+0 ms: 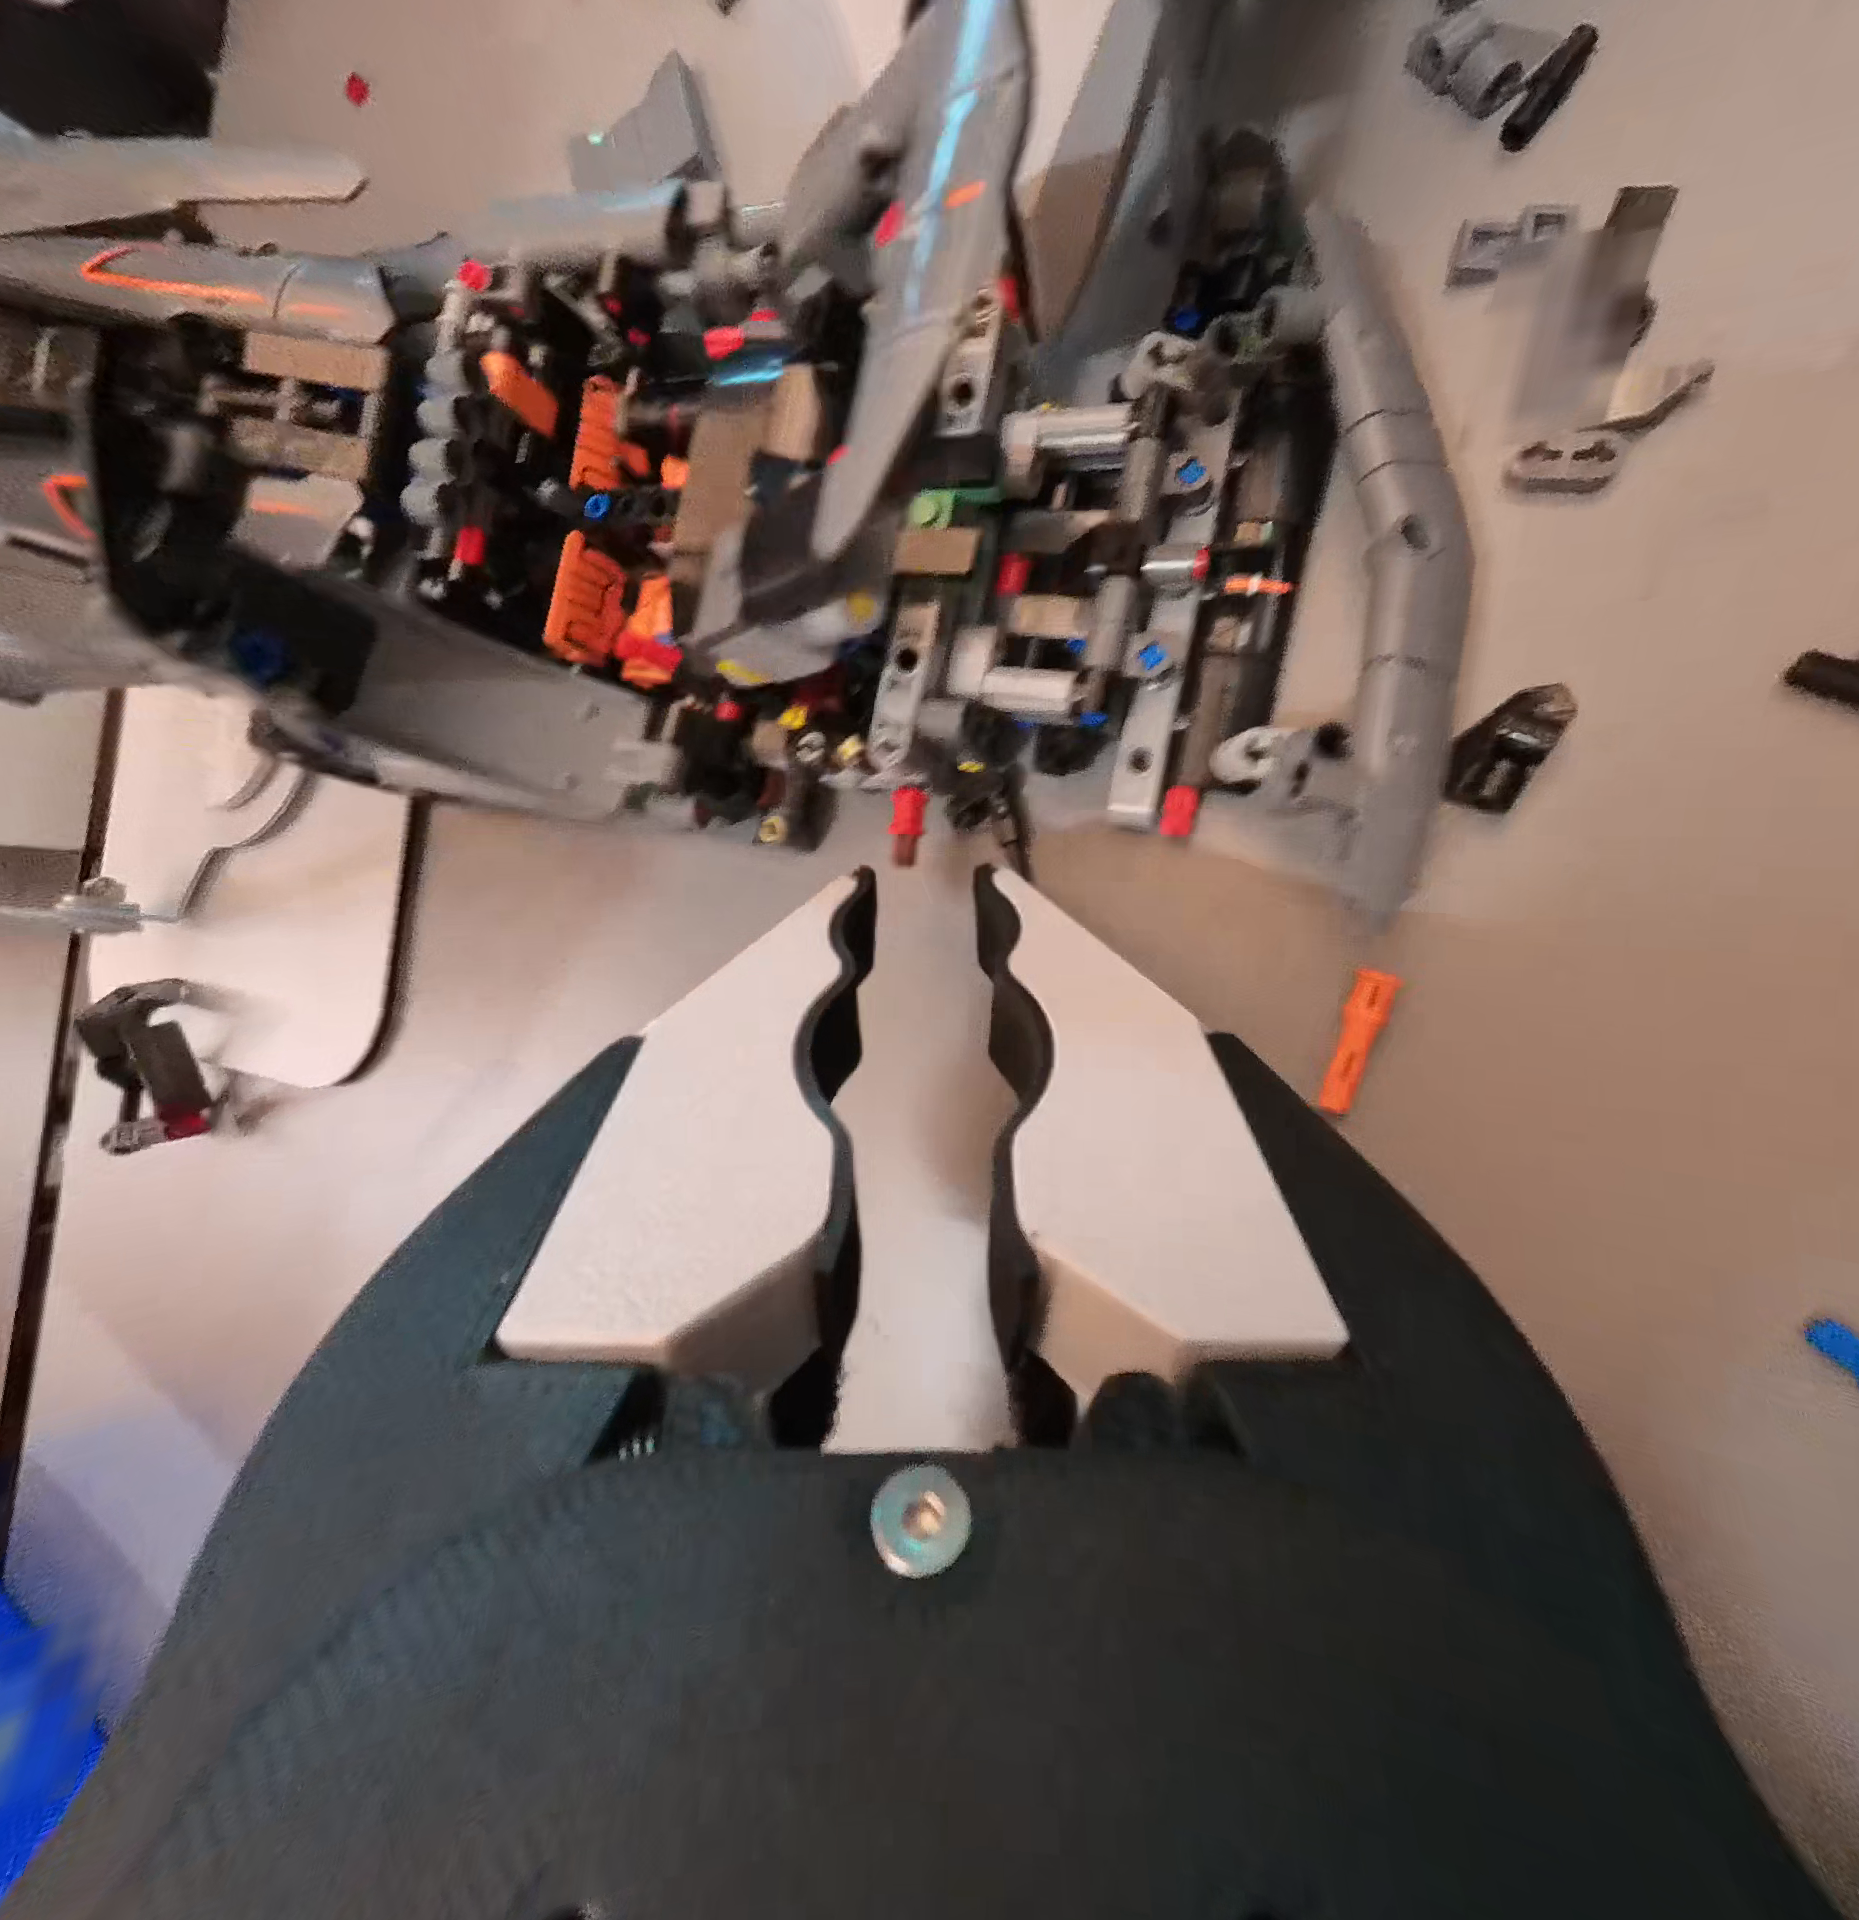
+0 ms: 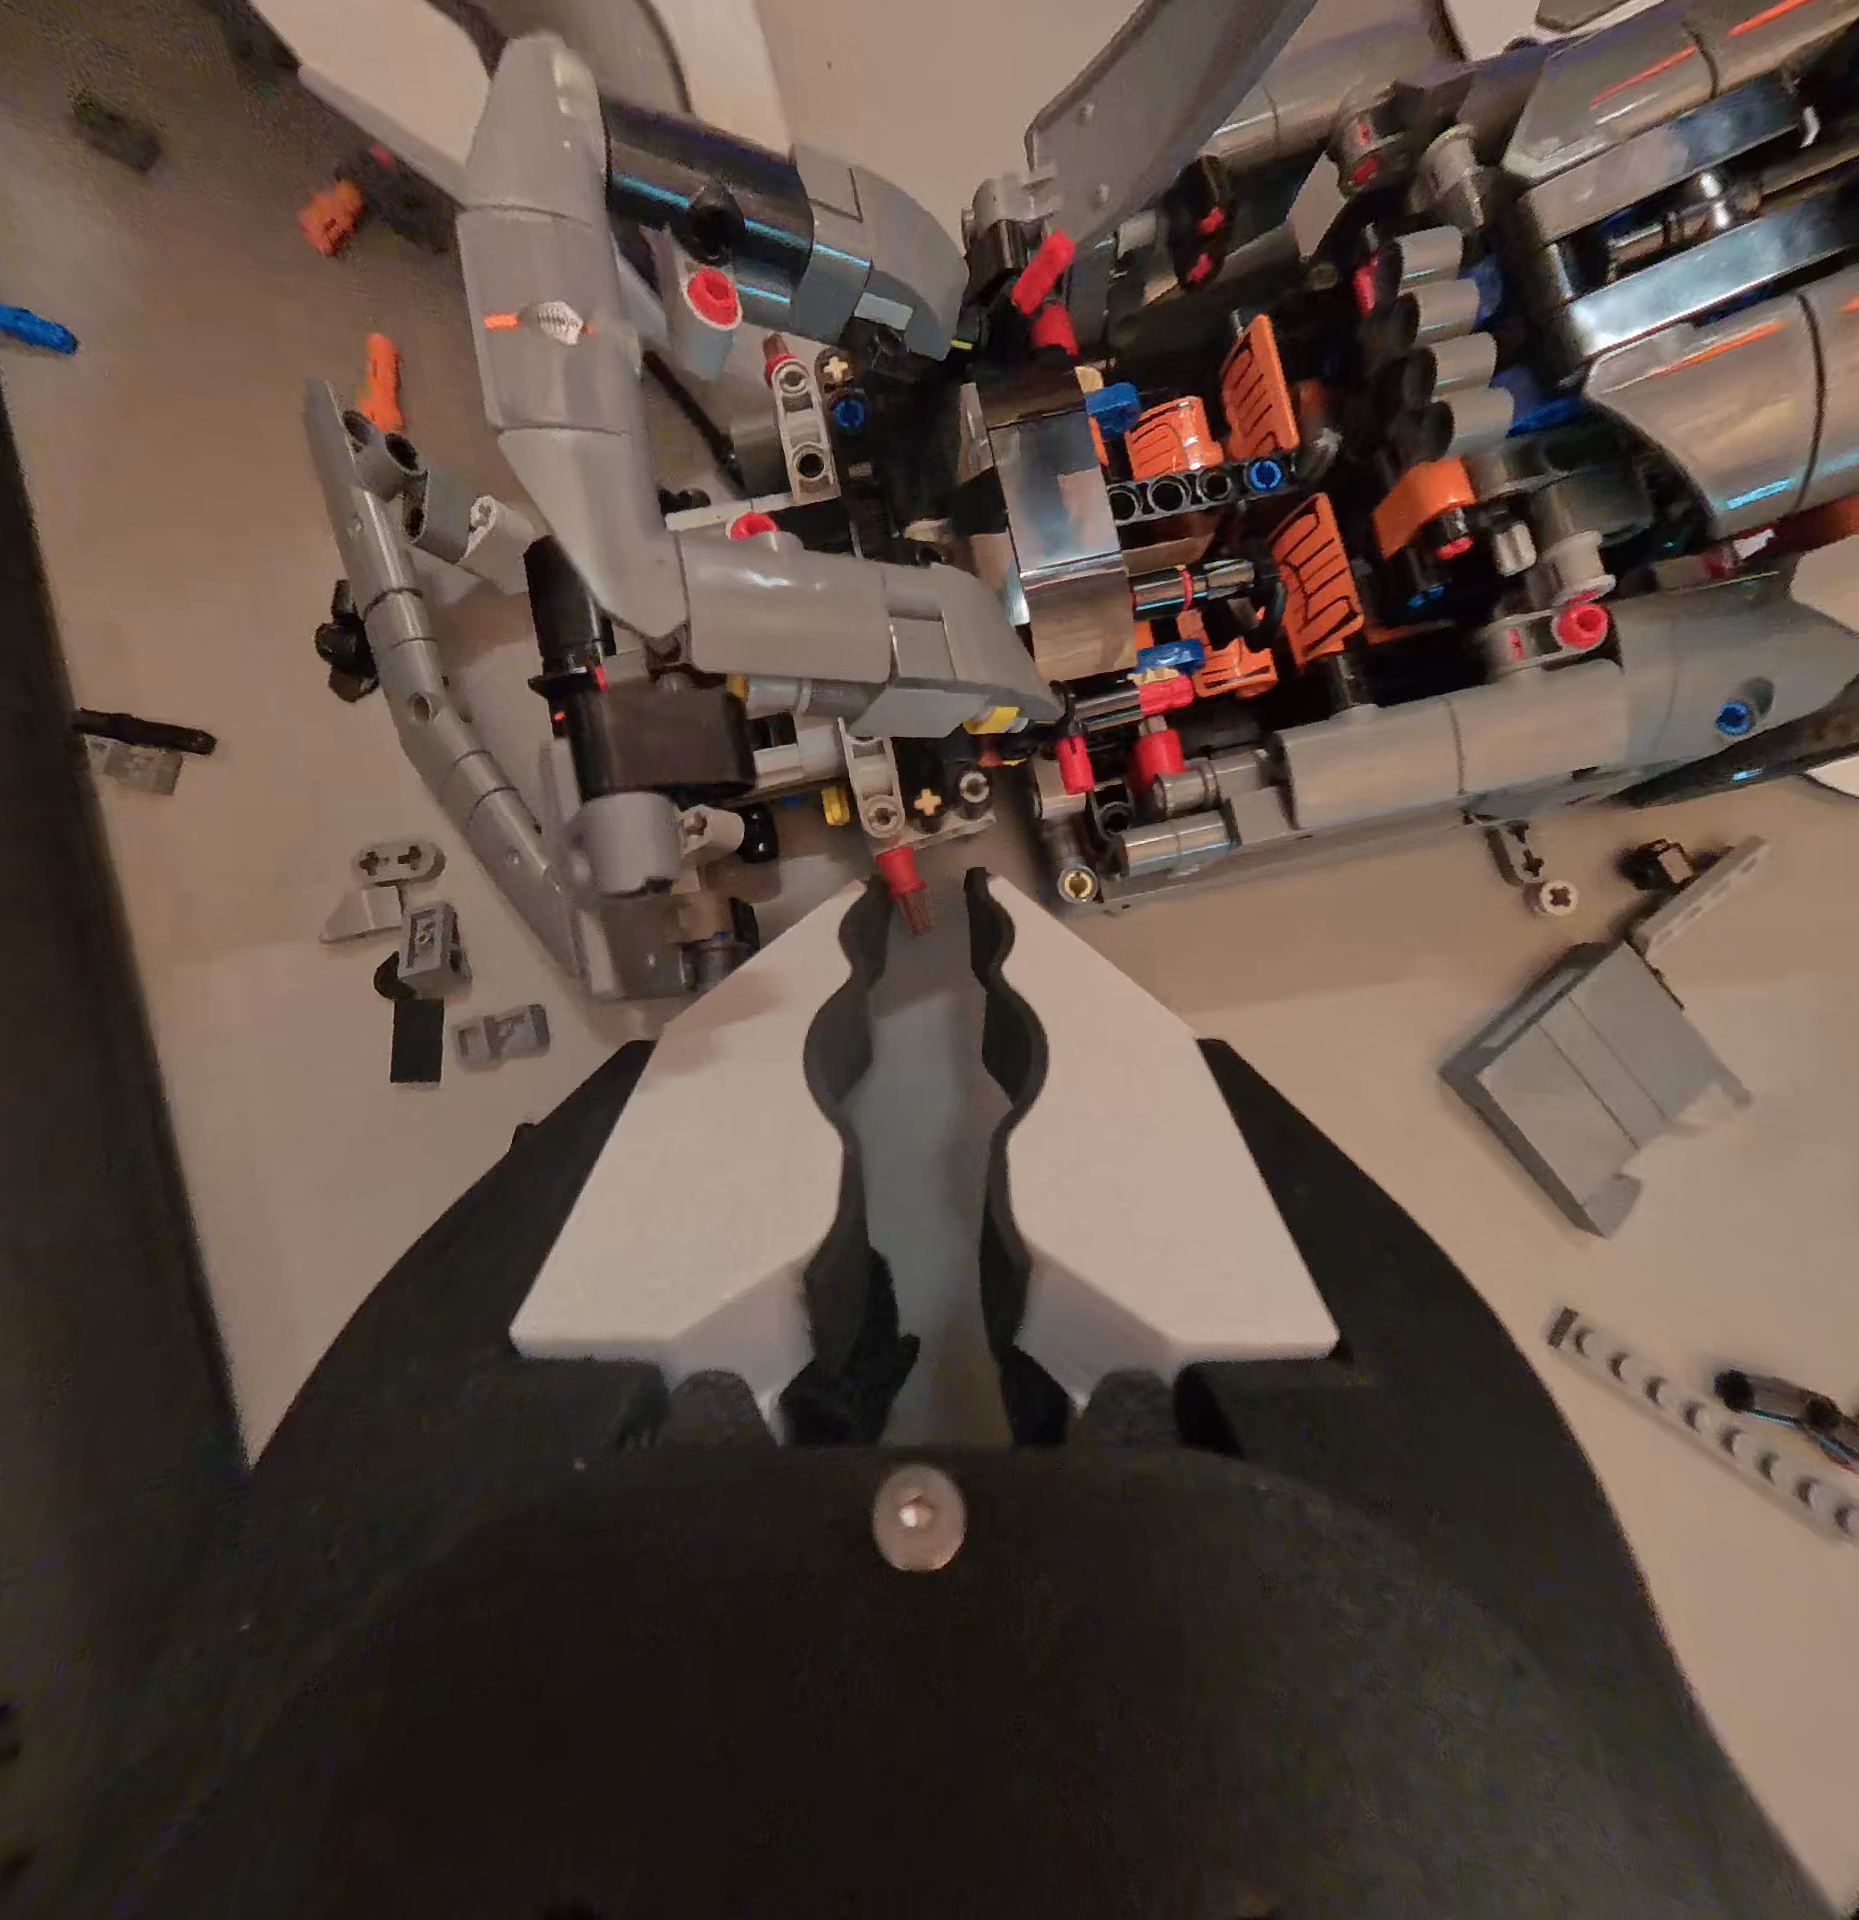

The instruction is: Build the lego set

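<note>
Two hand-held grippers face a large, half-built grey-and-black brick model (image 2: 1164, 540) with orange ribbed inserts, lying on a pale tabletop (image 2: 1216, 1091) among loose pieces. No lettering can be read on anything. The left gripper (image 1: 923, 878), its jaws slightly parted, holds nothing, and a small red pin with a dark tip (image 1: 908, 826) juts from the model's near edge just ahead. The right gripper (image 2: 920, 883) stands likewise a little open, that pin (image 2: 904, 883) between its fingertips (whether gripped cannot be told). Only the right view shows a studded grey plate (image 2: 1714, 1423); only the left, a loose orange pin (image 1: 1359, 1039).
</note>
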Tool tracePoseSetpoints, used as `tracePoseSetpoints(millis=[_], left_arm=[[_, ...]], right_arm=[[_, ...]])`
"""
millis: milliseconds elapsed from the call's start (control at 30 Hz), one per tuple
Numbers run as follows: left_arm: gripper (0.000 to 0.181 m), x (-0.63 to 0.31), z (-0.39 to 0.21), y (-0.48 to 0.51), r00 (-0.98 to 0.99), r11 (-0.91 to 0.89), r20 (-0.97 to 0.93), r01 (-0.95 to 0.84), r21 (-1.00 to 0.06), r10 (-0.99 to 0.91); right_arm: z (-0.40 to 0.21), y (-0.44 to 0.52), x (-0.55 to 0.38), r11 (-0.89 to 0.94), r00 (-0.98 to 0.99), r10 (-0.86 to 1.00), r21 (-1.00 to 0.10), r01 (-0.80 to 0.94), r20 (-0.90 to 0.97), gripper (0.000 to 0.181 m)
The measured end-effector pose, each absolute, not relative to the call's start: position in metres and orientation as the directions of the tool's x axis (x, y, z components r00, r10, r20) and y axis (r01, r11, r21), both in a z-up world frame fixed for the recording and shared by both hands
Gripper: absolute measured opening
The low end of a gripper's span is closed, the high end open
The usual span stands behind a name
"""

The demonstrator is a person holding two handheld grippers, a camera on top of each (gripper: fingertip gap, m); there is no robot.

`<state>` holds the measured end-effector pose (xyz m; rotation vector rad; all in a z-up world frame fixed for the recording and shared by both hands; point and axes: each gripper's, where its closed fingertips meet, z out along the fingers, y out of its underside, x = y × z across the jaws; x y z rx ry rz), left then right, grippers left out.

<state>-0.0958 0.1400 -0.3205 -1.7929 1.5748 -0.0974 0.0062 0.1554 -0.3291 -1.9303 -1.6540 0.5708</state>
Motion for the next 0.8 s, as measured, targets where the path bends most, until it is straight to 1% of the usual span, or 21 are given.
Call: tracePoseSetpoints(millis=[67,100,167,233,267,433,500,800], left_arm=[[0.021,-0.099,-0.321,0.143,0.254,0.005,-0.367,-0.816,-0.578,-0.895],[0.02,-0.099,-0.321,0.144,0.248,0.013,-0.37,-0.815,-0.579,-0.896],[0.019,-0.101,-0.323,0.147,0.23,0.035,-0.397,-0.828,-0.559,-0.888],[0.02,-0.096,-0.324,0.143,0.213,0.043,-0.364,-0.812,-0.582,-0.907],[0.019,-0.093,-0.324,0.144,0.208,0.052,-0.366,-0.807,-0.588,-0.907],[0.006,-0.089,-0.333,0.147,0.176,0.072,-0.387,-0.834,-0.547,-0.905],[0.002,-0.089,-0.334,0.15,0.182,0.069,-0.389,-0.832,-0.55,-0.903],[0.001,-0.087,-0.333,0.14,0.152,0.097,-0.392,-0.831,-0.547,-0.907]], right_arm=[[-0.328,0.155,0.006,-0.102,0.152,0.988,-0.639,0.763,0.023,0.014],[-0.329,0.154,0.007,-0.101,0.149,0.989,-0.638,0.764,0.022,0.014],[-0.33,0.152,0.006,-0.098,0.14,0.99,-0.637,0.765,0.016,0.008],[-0.331,0.15,0.007,-0.09,0.131,0.991,-0.628,0.773,0.019,0.005],[-0.331,0.149,0.007,-0.083,0.122,0.992,-0.627,0.775,0.02,0.005],[-0.332,0.145,0.008,-0.068,0.104,0.994,-0.624,0.778,0.021,0.004],[-0.332,0.144,0.008,-0.067,0.106,0.994,-0.623,0.779,0.026,0.004],[-0.333,0.153,0.009,-0.111,0.163,0.986,-0.625,0.773,0.026,0.006]])
